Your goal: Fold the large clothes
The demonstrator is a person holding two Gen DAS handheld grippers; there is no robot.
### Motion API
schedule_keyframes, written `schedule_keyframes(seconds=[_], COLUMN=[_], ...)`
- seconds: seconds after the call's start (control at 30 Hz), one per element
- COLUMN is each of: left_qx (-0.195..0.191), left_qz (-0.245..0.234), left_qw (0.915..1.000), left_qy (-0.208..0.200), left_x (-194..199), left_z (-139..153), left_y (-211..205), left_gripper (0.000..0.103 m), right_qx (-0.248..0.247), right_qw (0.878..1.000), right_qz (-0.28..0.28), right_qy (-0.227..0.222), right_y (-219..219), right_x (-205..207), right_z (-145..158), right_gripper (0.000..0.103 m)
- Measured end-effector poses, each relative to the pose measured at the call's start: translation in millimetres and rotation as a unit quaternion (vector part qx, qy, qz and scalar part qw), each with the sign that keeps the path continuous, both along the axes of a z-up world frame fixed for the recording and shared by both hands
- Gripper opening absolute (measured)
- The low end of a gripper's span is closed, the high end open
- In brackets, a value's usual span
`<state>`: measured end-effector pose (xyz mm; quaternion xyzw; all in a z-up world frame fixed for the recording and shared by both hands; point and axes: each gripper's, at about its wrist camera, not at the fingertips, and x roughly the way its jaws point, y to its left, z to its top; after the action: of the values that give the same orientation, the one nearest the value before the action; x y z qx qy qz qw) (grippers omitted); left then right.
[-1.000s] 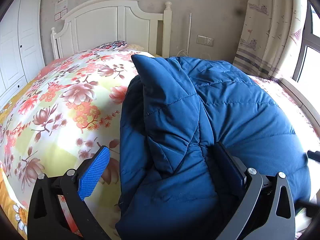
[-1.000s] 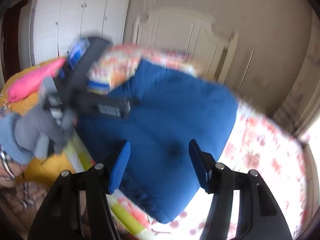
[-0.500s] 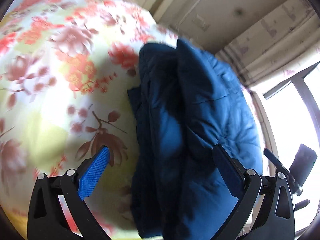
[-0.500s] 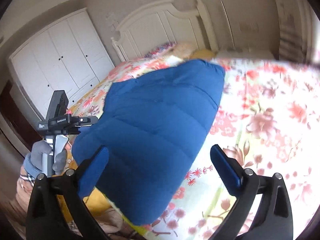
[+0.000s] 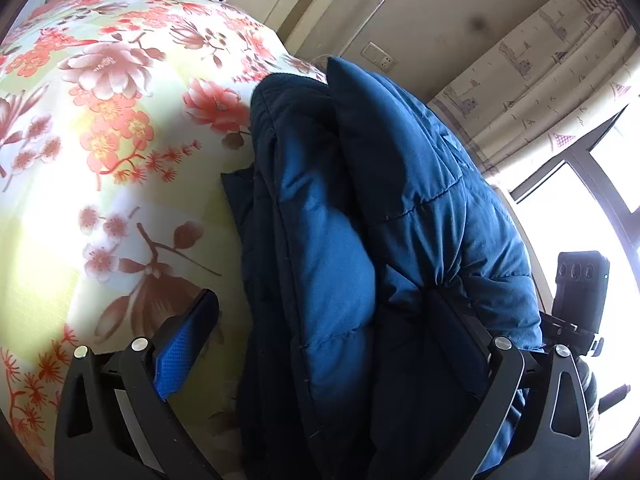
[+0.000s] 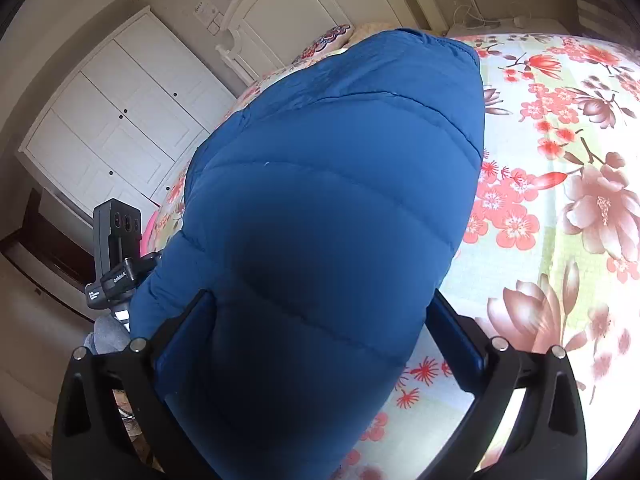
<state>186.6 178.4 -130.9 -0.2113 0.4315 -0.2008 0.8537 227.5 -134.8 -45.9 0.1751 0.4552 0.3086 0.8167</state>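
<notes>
A blue quilted puffer jacket lies folded in a thick bundle on the floral bedspread. My left gripper is open wide at the jacket's near left edge; its left finger is over the bedspread and its right finger is sunk into the padding. In the right wrist view the jacket fills the middle. My right gripper is open wide and straddles the jacket's near end, one finger on each side.
A white headboard stands at the bed's far end, white wardrobe doors to its left. Curtains and a bright window lie right of the bed. Each gripper's camera unit shows in the other's view.
Both grippers have moved in close over the jacket's near end. The right gripper's jaws opened wider a second ago and now straddle the bundle. The jacket has stayed folded.
</notes>
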Motion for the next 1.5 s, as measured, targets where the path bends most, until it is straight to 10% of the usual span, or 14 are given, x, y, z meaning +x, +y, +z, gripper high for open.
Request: schedule_keyframes(seconds=[0.07,0.17,0.43,0.8,0.9,1.07,1.23,1.3,1.5], left_qx=[-0.063,-0.062,-0.052,-0.075,-0.060,-0.085,-0.021,0.010,0.095], left_qz=[-0.020,-0.015,-0.026,-0.079,-0.071,-0.047,-0.010,0.034,0.130], left_qw=[0.9978,0.9979,0.9957,0.9889,0.9953,0.9952,0.9975,0.9921,0.9694], left_qy=[0.010,-0.014,-0.072,-0.101,-0.028,0.016,-0.066,-0.120,-0.185], left_x=[4,-4,-1,130,167,168,140,120,73], left_z=[-4,0,45,77,43,-3,36,59,94], left_y=[1,-2,-44,-178,-207,-196,-181,-174,-154], left_gripper=[0.066,0.052,0.035,0.035,0.036,0.072,0.076,0.091,0.094], right_qx=[-0.008,-0.018,-0.050,-0.110,-0.124,-0.095,-0.178,-0.197,-0.314], right_qw=[1.000,0.998,0.988,0.970,0.976,0.976,0.945,0.939,0.912], right_qz=[-0.004,-0.006,-0.042,-0.140,-0.151,-0.185,-0.211,-0.181,-0.088], right_qy=[-0.029,-0.061,-0.139,-0.166,-0.097,-0.068,-0.179,-0.215,-0.248], right_y=[0,-1,-34,-160,-179,-198,-155,-124,-24], right_x=[-7,-17,-33,48,91,85,38,30,37], right_z=[4,7,32,86,48,20,73,84,64], right_gripper=[0.086,0.072,0.054,0.054,0.059,0.086,0.087,0.087,0.086])
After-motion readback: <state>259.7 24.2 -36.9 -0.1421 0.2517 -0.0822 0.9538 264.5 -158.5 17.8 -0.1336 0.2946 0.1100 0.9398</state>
